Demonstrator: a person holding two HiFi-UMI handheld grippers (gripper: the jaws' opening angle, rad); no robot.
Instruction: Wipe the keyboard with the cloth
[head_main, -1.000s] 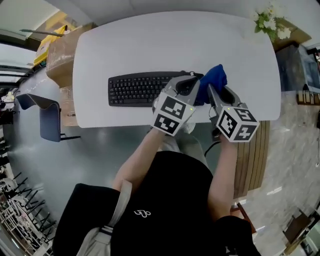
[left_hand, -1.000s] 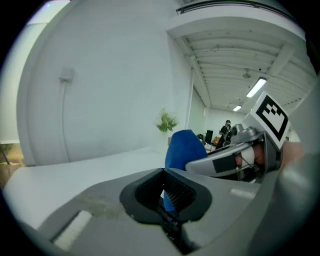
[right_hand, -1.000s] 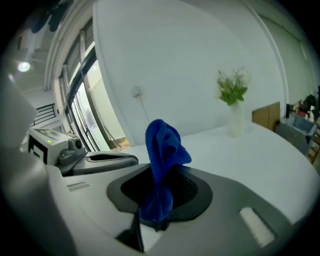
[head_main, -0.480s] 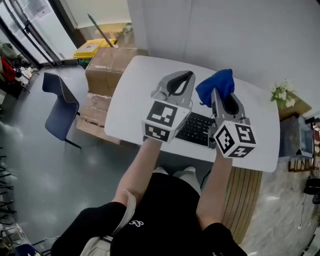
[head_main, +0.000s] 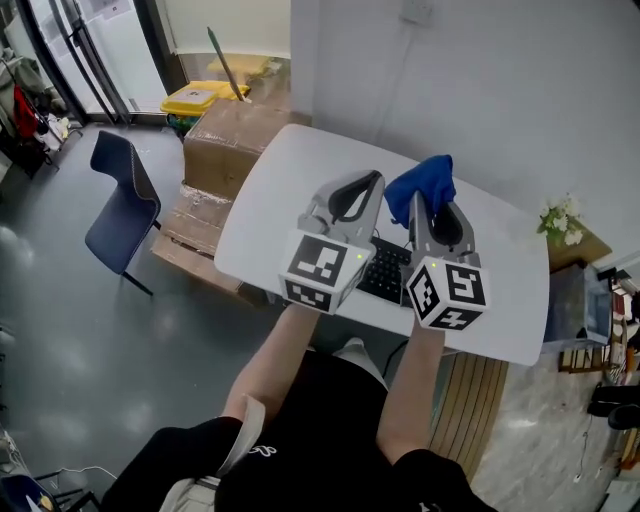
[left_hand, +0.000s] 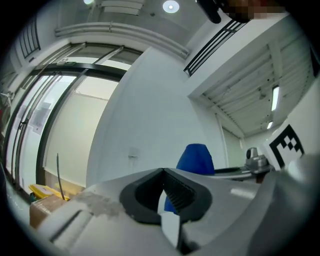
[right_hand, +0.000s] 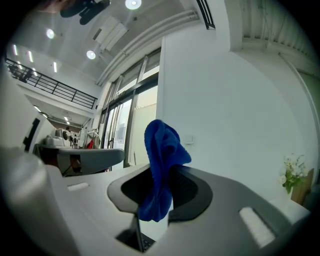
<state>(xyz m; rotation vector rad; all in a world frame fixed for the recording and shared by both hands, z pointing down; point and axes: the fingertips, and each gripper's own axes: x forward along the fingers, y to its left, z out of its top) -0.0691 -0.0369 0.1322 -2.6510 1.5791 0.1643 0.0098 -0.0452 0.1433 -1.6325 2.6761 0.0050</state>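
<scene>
Holding the cloth (right_hand: 161, 150) high above the desk (head_main: 268, 215), the right tongs (right_hand: 161, 196) are clamped on it. In the right gripper view the blue fabric is pinched between the two jaws. Part of it bunches up past their tips and a fold hangs down on the near side. The left tongs (head_main: 375, 177) sit just to the left of the right pair, also well above the desk. Their tips meet and nothing is gripped. The left gripper view shows only an oval gap behind the closed tips, with the wall and the cloth visible through it further off.

No wiping is under way at this moment. The cloth touches nothing but the right tongs, and both pairs point away from the desk towards the far wall. The keyboard (head_main: 390, 268) lies on the desk below, mostly hidden under the marker cubes, with only a strip of dark keys showing between them. Whether any keys have been cleaned cannot be read from these views; they are too small and too covered to judge. My reading is that the wiping itself is all still to do: the cloth is secured, which is the one part clearly in place, and it must come down onto the keys and travel along the rows.
</scene>
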